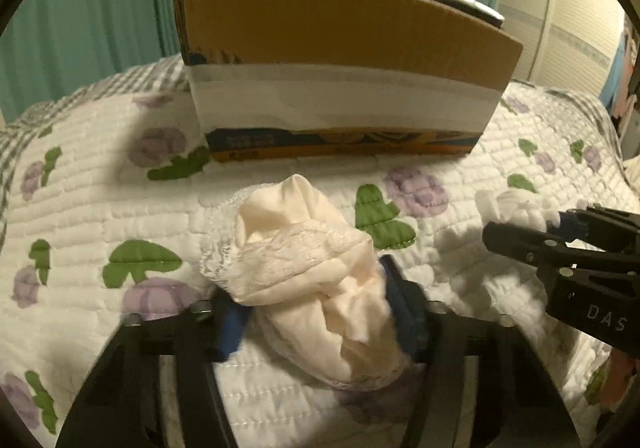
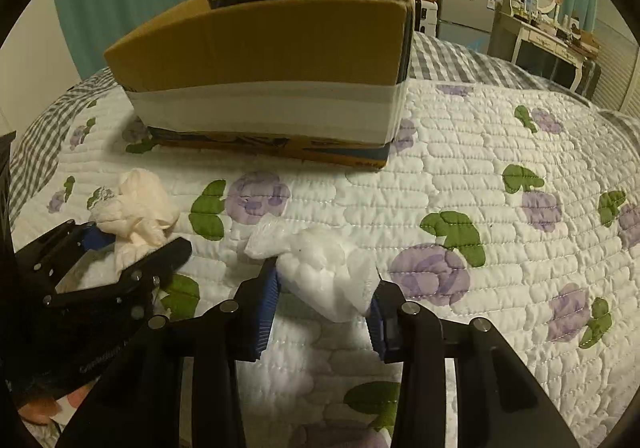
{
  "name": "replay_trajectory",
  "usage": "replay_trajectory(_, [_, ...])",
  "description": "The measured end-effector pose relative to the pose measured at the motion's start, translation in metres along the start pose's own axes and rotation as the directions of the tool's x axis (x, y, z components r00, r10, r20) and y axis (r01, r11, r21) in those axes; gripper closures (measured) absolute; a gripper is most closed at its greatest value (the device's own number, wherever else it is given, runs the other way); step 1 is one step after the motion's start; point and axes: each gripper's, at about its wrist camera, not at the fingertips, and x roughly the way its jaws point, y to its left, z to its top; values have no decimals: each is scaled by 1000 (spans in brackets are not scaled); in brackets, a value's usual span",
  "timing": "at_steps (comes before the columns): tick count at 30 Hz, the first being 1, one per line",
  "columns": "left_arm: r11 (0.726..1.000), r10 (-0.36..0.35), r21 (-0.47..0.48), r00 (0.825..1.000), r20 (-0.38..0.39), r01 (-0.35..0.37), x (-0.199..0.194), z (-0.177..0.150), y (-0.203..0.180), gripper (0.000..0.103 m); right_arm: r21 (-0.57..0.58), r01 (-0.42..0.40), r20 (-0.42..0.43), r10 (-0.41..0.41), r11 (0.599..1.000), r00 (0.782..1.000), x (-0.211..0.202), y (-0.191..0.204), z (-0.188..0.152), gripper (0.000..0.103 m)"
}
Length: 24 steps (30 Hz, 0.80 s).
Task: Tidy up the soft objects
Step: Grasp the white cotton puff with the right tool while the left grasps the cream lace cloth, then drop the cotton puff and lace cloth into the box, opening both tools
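Left tongs [image 1: 320,312] clamped on a cream cloth [image 1: 304,248]; right tongs [image 2: 324,304] clamped on a white cloth [image 2: 324,264].

Both bundles lie on the quilted bed [image 2: 460,152], just in front of the box [image 2: 264,80], side by side. Each looks light, limp and crushable, likely to sag and trail once lifted. The lace edge could snag, so a grip through the bunched middle, as now, seems safest.
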Motion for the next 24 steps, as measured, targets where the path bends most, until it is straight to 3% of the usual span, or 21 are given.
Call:
replay_trajectory(3, [1000, -7, 12, 1000, 8, 7, -6, 0, 1, 70, -15, 2, 14, -1, 1000, 1000, -8, 4, -2, 65])
replay_trajectory(10, [997, 21, 69, 998, 51, -25, -37, -3, -5, 71, -15, -35, 87, 37, 999, 996, -52, 5, -4, 65])
replay_trajectory(18, [996, 15, 85, 990, 137, -27, -106, 14, -15, 71, -61, -40, 198, 51, 997, 979, -132, 21, 9, 65])
replay_trajectory(24, [994, 16, 104, 973, 228, -41, -161, 38, -26, 71, -110, -36, 282, 65, 993, 957, -191, 32, 29, 65])
